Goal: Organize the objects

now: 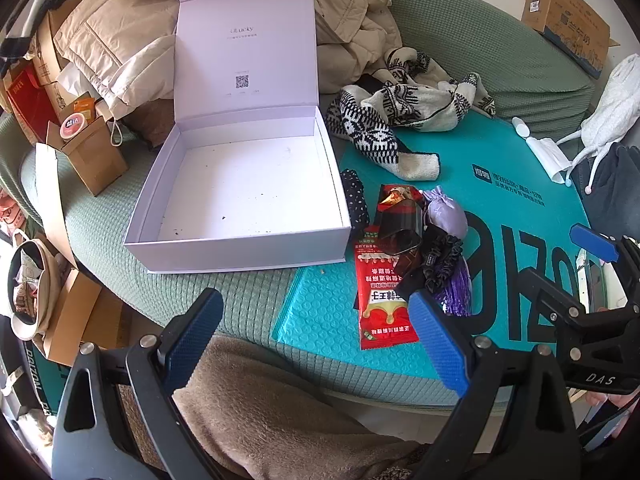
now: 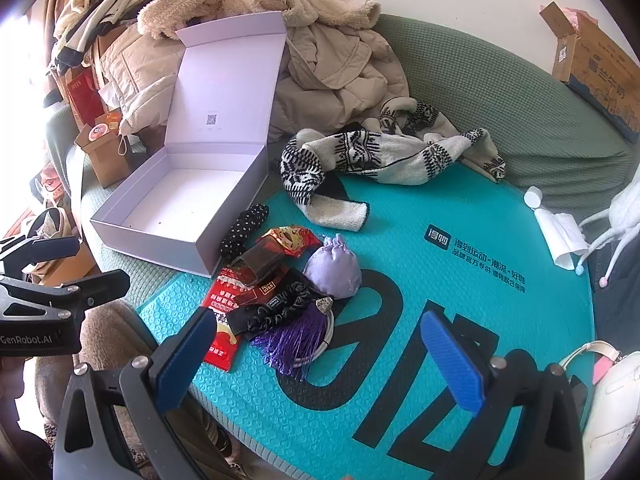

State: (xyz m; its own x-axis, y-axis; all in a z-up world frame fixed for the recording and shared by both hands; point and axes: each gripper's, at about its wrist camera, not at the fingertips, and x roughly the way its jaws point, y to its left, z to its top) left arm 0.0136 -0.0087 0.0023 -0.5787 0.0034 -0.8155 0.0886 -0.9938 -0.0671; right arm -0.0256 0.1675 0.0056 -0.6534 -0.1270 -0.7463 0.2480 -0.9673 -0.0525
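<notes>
An empty pale lilac gift box [image 1: 248, 184] [image 2: 176, 204] stands with its lid up on the green sofa cover. To its right, on a teal bubble mailer [image 1: 500, 200] [image 2: 440, 280], lies a small heap: a red snack packet [image 1: 380, 300] [image 2: 220, 312], a dark clear case [image 1: 400, 228] [image 2: 256, 264], a lilac pouch [image 1: 446, 212] [image 2: 334, 270], a black scrunchie [image 1: 442, 260] [image 2: 280, 308], a purple tassel [image 2: 288, 340] and a dotted black cloth [image 1: 354, 196] [image 2: 244, 226]. My left gripper [image 1: 316, 340] hovers open and empty near the sofa's front edge. My right gripper [image 2: 320, 360] hovers open just short of the heap.
A black-and-white knitted garment [image 1: 404, 120] [image 2: 380, 156] lies behind the heap. Beige coats [image 1: 120, 52] [image 2: 332, 72] pile up behind the box. Small cardboard boxes [image 1: 92, 152] stand at the left, a larger carton [image 2: 596, 68] at the back right, a white tube [image 1: 540, 148] at the mailer's edge.
</notes>
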